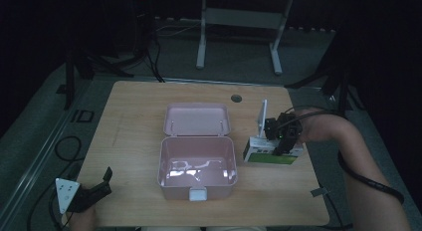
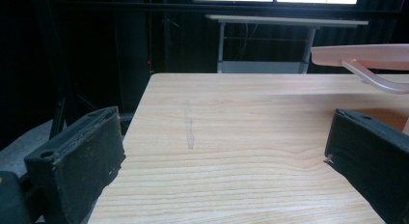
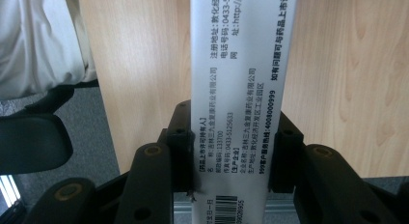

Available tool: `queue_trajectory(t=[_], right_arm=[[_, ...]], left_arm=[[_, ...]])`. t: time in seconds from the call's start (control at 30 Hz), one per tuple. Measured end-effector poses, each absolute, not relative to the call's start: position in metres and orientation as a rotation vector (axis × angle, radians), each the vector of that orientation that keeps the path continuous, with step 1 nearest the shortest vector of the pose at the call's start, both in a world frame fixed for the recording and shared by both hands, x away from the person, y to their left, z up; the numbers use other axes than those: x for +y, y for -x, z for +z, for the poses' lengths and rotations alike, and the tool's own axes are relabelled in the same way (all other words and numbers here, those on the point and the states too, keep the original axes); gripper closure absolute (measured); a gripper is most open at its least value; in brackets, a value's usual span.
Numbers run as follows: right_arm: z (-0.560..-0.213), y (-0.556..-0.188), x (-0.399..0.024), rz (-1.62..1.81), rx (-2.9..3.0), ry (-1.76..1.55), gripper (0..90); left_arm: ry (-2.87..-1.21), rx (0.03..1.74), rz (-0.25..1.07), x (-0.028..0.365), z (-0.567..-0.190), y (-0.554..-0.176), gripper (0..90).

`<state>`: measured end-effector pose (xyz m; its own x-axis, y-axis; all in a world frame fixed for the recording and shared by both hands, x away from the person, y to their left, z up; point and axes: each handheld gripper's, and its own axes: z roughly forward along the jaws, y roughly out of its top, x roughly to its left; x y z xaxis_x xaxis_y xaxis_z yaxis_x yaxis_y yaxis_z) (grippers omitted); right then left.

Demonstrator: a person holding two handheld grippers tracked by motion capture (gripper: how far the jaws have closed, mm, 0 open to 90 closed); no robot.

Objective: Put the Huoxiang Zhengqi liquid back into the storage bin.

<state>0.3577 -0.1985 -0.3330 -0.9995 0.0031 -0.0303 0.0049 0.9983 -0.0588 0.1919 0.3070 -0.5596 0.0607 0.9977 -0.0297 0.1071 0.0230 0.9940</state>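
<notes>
A white and green carton (image 1: pixel 271 156) lies on the wooden table, right of the open pink box (image 1: pixel 162 166). My right gripper (image 1: pixel 281 140) comes down on it from above. In the right gripper view the gripper (image 3: pixel 231 132) is shut on the carton's narrow white printed side (image 3: pixel 236 64). A thin white panel (image 1: pixel 262 117) stands upright just behind the carton. The pink box is empty, its lid (image 1: pixel 196 119) laid back flat. My left gripper (image 1: pixel 103 183) rests at the table's near left corner, open with nothing between its fingers (image 2: pixel 77 156); the pink box's edge (image 2: pixel 366 55) shows to its right.
A round cable hole (image 1: pixel 236 98) sits near the table's far edge. A small grey tab (image 1: pixel 318 192) lies near the front right corner. Beyond the table stand a white desk frame (image 1: pixel 239 19) and dark stands; cables (image 1: pixel 64 146) coil on the floor at the left.
</notes>
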Motion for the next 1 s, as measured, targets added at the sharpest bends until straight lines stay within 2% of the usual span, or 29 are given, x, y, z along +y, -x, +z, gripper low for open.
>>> queue_trajectory(t=[0.53, 1.0], right_arm=[[-0.310, -0.346, -0.149, -0.105, 3.078, 0.042, 62.1], [-0.309, -0.335, -0.094, -0.160, 3.056, 0.124, 62.0]], left_arm=[[-1.297, 1.254, 1.092, 0.307, -0.559, -0.191, 0.4], [-1.290, 1.253, 1.086, 0.308, -0.559, -0.191, 0.4]])
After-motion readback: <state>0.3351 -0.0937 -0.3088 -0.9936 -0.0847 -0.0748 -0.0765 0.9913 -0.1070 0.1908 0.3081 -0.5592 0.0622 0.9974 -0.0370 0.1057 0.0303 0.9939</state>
